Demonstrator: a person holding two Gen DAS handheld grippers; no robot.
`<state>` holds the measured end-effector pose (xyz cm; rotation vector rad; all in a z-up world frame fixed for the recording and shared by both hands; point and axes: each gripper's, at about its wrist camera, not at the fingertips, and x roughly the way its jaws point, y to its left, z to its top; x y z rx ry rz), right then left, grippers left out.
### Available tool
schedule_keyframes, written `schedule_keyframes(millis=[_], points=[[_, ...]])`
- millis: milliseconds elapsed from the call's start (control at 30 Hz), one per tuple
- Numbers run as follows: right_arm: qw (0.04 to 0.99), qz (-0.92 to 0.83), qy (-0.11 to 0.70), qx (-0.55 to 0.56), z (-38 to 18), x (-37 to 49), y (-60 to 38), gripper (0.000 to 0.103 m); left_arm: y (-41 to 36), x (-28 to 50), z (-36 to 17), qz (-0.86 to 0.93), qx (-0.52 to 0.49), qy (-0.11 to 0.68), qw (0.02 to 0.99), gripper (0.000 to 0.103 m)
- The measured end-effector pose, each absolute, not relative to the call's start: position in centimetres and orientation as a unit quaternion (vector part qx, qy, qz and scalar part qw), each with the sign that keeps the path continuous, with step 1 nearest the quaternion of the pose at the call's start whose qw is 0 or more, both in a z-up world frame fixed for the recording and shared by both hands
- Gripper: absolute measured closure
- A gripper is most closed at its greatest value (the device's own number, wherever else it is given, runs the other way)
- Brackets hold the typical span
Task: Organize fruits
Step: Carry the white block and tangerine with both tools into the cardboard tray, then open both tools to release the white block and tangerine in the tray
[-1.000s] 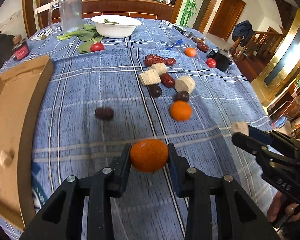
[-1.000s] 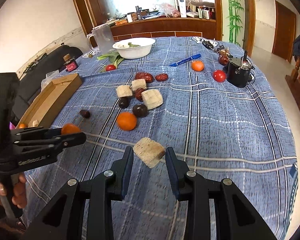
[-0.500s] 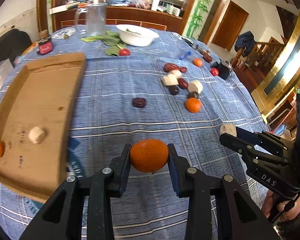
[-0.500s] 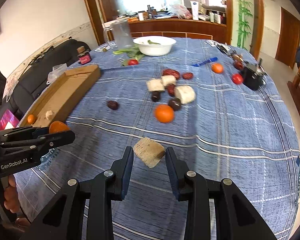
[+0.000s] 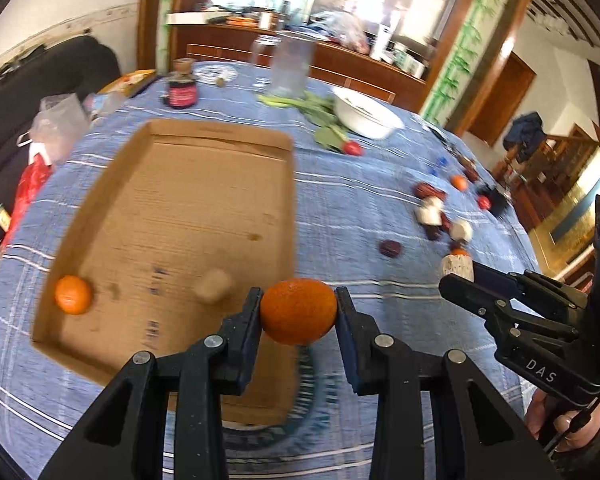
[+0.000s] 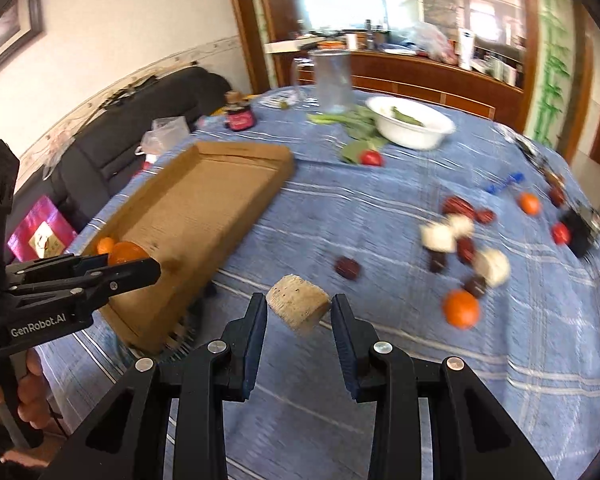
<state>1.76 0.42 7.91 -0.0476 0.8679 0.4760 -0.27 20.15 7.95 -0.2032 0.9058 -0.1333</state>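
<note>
My left gripper (image 5: 298, 310) is shut on an orange tangerine (image 5: 298, 311), held above the near right edge of the cardboard tray (image 5: 172, 216). In the tray lie another tangerine (image 5: 73, 294) and a pale chunk (image 5: 214, 286). My right gripper (image 6: 299, 312) is shut on a pale, speckled chunk (image 6: 298, 307), held over the blue cloth just right of the tray (image 6: 204, 216). The left gripper (image 6: 134, 264) with its tangerine (image 6: 126, 253) shows in the right wrist view; the right gripper (image 5: 458, 276) shows in the left wrist view.
Loose on the blue checked cloth (image 6: 400, 360) to the right: a tangerine (image 6: 461, 308), dark dates (image 6: 348, 267), pale chunks (image 6: 438, 237), tomatoes (image 6: 371, 157). A white bowl (image 6: 412, 127), greens, a glass jug (image 6: 334, 80) and a jar (image 6: 241, 117) stand at the back. A sofa (image 6: 132, 132) lies left.
Both grippers swung left with their loads, from over the scattered fruit toward the cardboard tray, which now fills the left wrist view. Their grips stayed the same.
</note>
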Motion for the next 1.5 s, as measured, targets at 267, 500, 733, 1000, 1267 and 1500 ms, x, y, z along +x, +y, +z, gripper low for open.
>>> schedule_keyframes(millis=[267,500,733,1000,1267,1500], points=[[0.866,0.275,0.415,-0.038,7.8,4.5,8.0,0.067,27.2,1.2,7.1,-0.006,-0.109,0.440,0.891,0.069],[0.849,0.292,0.437,-0.053,5.5,7.0,13.6,0.066,31.1,3.3,5.2,0.023,-0.112,0.457,0.882,0.069],[0.836,0.289,0.462,-0.060,3.3,9.4,16.2,0.066,32.3,5.2,3.8,0.024,-0.110,0.471,0.875,0.069],[0.830,0.284,0.475,-0.069,1.9,10.1,17.1,0.066,32.6,6.2,2.3,0.025,-0.106,0.487,0.867,0.069],[0.827,0.281,0.479,-0.081,1.7,10.0,17.5,0.065,32.1,6.1,2.1,0.031,-0.088,0.490,0.867,0.063],[0.830,0.266,0.484,-0.073,2.5,9.5,16.6,0.062,32.2,5.3,3.1,0.042,-0.077,0.472,0.877,0.051]])
